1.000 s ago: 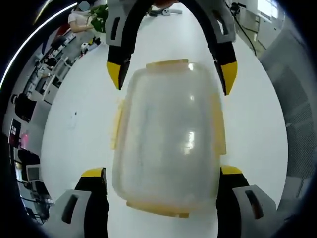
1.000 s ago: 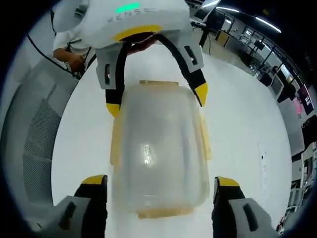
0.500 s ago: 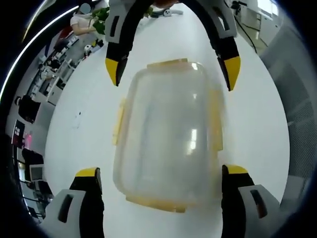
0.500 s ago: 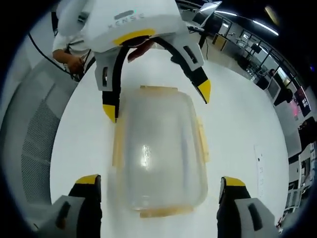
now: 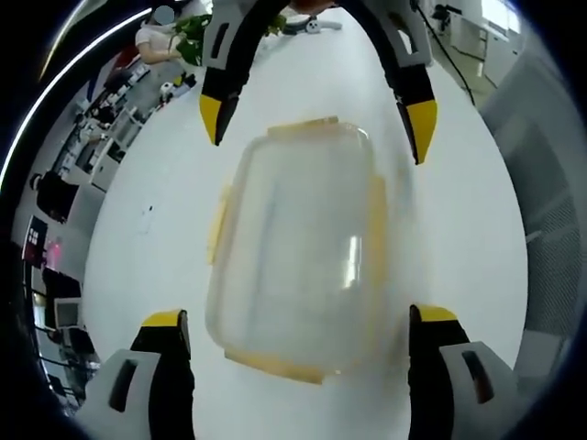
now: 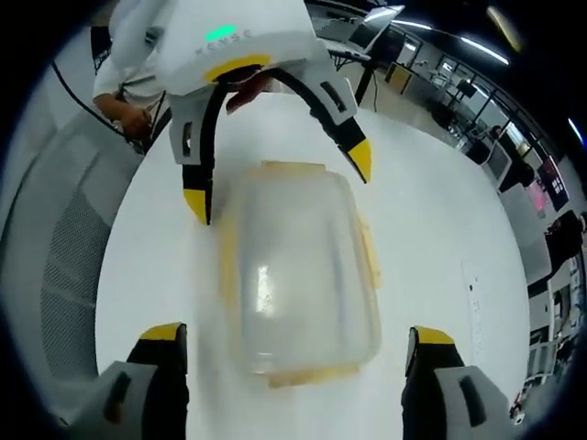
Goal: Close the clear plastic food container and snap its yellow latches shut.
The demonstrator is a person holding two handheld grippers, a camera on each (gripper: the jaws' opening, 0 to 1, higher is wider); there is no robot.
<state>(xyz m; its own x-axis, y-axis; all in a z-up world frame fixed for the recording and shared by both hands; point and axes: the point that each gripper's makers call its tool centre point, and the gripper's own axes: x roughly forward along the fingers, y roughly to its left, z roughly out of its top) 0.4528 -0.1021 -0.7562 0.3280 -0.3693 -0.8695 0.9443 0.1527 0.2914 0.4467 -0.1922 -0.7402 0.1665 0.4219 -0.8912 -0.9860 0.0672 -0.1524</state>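
While both grippers hang over a wide white table [image 5: 477,183], a clear plastic food container [image 5: 298,247] lies flat on that table between them, its lid seated on top. Around the container run four yellow latches, one on each edge; the one on its long side [image 5: 218,225] looks folded out from the wall, though the blur makes it hard to say whether any has clicked home. Above the container's near end in the left gripper view, the left gripper [image 5: 298,321] is spread wide, its yellow-tipped jaws standing either side of the container and touching nothing. At the container's far end in that view, the right gripper [image 5: 316,101] is likewise spread, straddling the end latch [image 5: 303,126] without contact; the right gripper view shows the same from the opposite end, with the right gripper [image 6: 293,335] near and the left gripper [image 6: 275,188] beyond. Judging from this, closing looks done and latching is the step in hand; the next move would call for lowering a jaw tip onto one latch and pressing it toward the container wall.
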